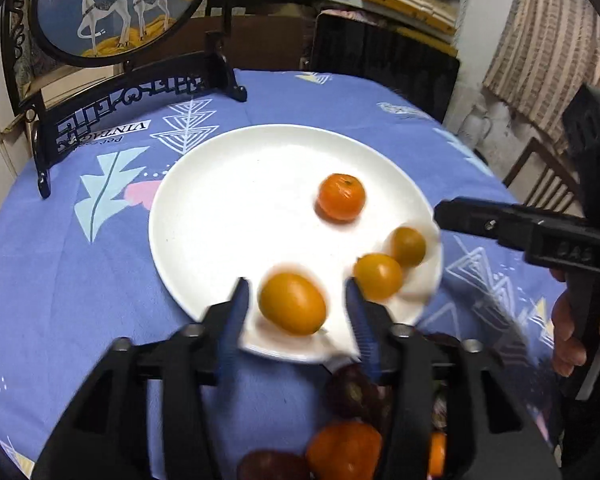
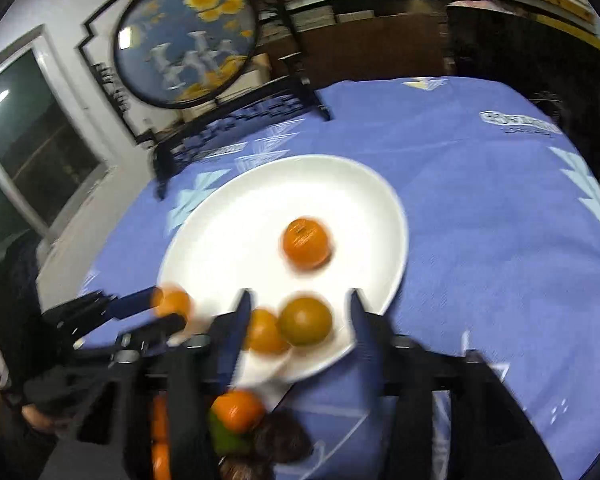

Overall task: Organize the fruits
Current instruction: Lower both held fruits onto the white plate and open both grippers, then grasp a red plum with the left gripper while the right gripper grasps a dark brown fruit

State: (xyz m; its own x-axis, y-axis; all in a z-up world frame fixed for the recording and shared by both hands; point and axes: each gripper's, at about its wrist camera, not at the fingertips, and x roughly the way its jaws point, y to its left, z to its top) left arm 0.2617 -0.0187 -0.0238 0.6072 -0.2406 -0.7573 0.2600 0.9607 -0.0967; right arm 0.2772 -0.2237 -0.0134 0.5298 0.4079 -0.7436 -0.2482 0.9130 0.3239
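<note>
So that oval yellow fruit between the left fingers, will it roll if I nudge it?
Probably. The oval yellow fruit looks smooth and rounded, lying loose on the glossy white plate, so it may skid or roll. The left gripper stands open around it.

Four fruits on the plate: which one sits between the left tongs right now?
The large yellow-orange oval fruit at the near rim of the plate. It lies between the open left tongs; the other three sit further right or deeper on the plate.
</note>
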